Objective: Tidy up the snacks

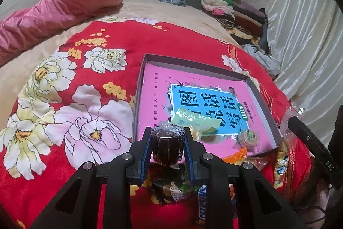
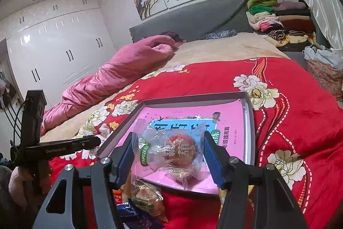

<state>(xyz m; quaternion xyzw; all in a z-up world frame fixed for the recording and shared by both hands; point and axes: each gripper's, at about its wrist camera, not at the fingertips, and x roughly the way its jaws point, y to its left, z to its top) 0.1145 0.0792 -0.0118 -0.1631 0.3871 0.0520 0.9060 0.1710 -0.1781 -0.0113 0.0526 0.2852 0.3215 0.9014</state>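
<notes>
A shallow grey box with a pink and blue book cover inside lies on the red floral blanket. My left gripper is shut on a dark brown wrapped cake, held over the box's near edge. A green packet and a small round pastry lie inside the box. My right gripper is shut on a clear-wrapped round pastry, held above the box. The other gripper shows at the left of the right wrist view.
Loose snack packets lie on the blanket before the box: orange, blue and yellow ones, and a wrapped pastry. A pink quilt lies far left. Folded clothes are stacked far right.
</notes>
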